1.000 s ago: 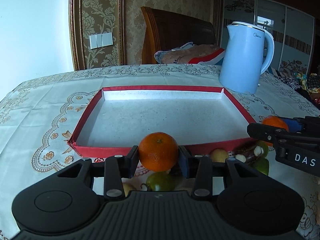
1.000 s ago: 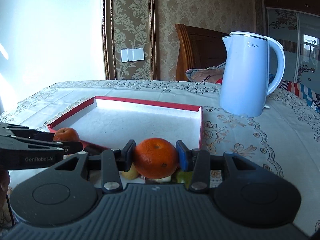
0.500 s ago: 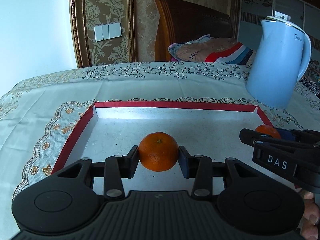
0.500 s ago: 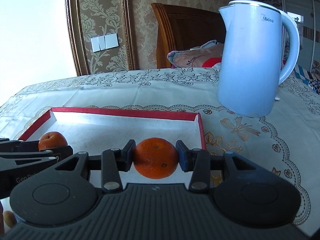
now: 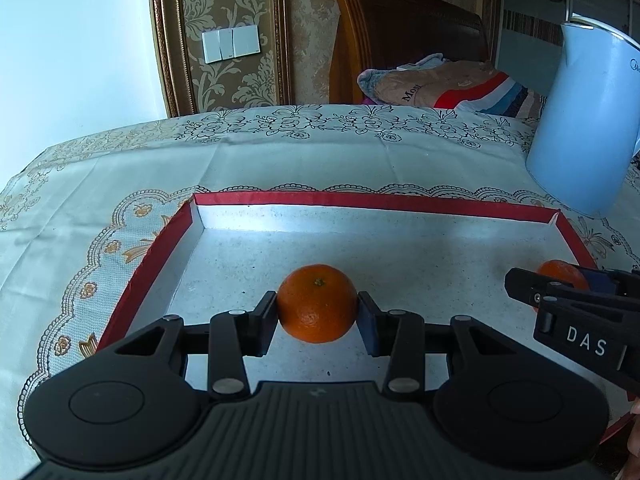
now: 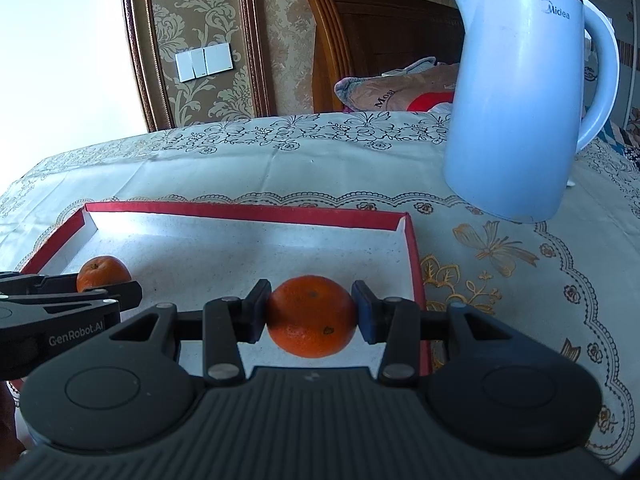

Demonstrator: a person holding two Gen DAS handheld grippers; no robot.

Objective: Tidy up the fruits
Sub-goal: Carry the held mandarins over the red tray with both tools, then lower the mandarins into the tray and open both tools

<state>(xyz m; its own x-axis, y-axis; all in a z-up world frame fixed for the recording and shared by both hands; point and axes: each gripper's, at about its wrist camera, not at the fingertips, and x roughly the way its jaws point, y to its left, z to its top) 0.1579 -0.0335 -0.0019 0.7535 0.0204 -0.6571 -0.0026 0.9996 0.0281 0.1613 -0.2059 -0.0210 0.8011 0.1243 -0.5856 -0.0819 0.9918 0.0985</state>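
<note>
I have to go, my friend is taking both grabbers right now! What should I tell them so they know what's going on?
Left gripper: shut on an orange, held over the left part of the red tray.
Right gripper: shut on another orange, held over the tray's right side, near its red edge.
The blue kettle stands on the tablecloth behind the tray's right corner.
Done: both oranges picked up and brought over the tray.
Left: lower them, let go so they rest on the tray floor, then fetch any fruit not yet in. No other fruit is in view now.
</note>
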